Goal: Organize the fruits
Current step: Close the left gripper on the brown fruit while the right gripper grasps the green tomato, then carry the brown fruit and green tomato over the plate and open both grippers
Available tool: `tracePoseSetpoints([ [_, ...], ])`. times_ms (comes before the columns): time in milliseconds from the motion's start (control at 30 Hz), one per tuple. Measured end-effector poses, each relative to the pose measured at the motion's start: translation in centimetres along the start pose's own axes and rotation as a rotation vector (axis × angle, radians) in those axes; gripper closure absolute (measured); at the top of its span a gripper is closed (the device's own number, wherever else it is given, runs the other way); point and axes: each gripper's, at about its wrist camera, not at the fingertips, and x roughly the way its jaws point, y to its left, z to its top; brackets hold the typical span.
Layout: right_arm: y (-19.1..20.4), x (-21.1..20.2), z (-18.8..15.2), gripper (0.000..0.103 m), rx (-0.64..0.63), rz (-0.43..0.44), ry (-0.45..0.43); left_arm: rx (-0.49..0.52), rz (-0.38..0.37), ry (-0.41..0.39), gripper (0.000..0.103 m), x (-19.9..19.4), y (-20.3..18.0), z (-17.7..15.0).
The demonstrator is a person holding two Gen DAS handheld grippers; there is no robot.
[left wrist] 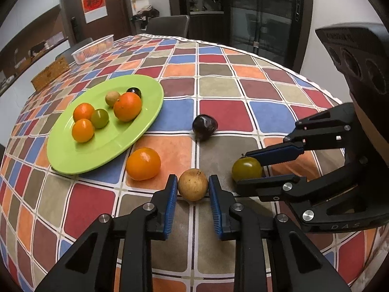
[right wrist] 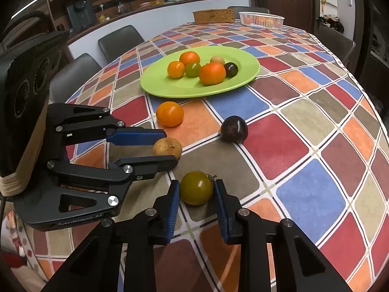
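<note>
Left gripper (left wrist: 192,187) clamps the brown fruit (left wrist: 193,184); right gripper (right wrist: 196,191) clamps the green tomato (right wrist: 196,187) (soft-skinned, squeeze lightly); plate (right wrist: 243,80) at twelve o'clock.

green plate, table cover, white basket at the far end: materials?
Green plate: looks like glossy plastic or melamine; even colour, soft sheen; glazed ceramic possible. Table cover: likely printed vinyl or oilcloth; faint glare, and it drapes over the edge. White basket: thin moulded plastic, slotted translucent walls.
</note>
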Motion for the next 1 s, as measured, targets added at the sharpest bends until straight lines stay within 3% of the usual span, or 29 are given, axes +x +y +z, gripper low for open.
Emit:
tracePoseSetpoints([
  [533, 0.6, -2.3, 0.7, 0.074, -0.009, -0.002, -0.060, -0.064, 0.044, -0.055, 0.077, -3.2, -0.2, 0.1],
  [1000, 1.7, -5.4, 2.6, 0.074, -0.022, 0.005, -0.166, -0.146, 0.108, -0.135, 0.077, -7.0, 0.3, 0.6],
])
